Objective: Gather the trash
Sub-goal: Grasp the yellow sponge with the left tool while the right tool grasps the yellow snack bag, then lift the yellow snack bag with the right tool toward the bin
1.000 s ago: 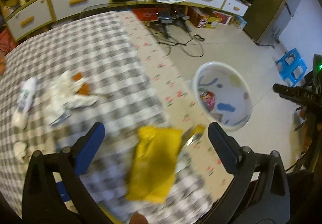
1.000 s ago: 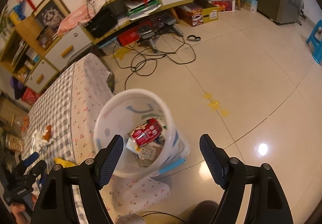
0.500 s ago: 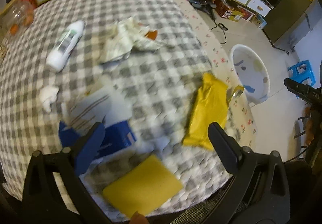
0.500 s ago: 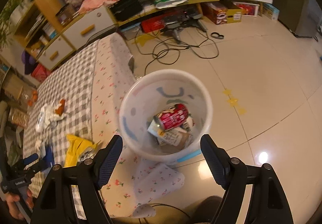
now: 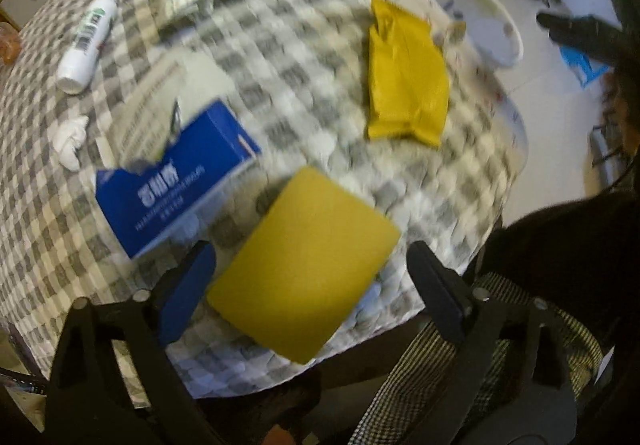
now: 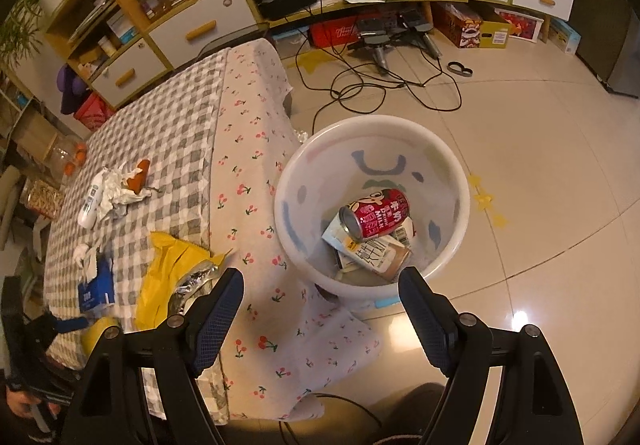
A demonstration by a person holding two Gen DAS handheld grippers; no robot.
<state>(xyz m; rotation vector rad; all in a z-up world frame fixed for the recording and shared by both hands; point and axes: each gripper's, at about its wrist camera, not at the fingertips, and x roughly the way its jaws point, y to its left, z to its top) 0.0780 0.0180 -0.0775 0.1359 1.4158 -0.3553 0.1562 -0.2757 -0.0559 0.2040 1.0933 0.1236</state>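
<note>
— Left claw (image 5: pixel 310 273)? Closing, nothing pinched; hovering over yellow pad (image 5: pixel 304 263) on counter (image 5: pixel 280 57). Blurred.
— Right claw (image 6: pixel 320 309)? Spread, empty, beside bin (image 6: pixel 372 201); red can (image 6: pixel 374 215) inside, lying sideways.

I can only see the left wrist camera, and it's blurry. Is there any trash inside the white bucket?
Observer: Yes. The right wrist view shows a red can lying in the white bucket.
Operator: Only the can?
Observer: No, a crumpled carton lies under it.
Operator: Are the right tongs holding anything?
Observer: No. The right tongs are open and empty, pointing down by the bucket's near rim.
</note>
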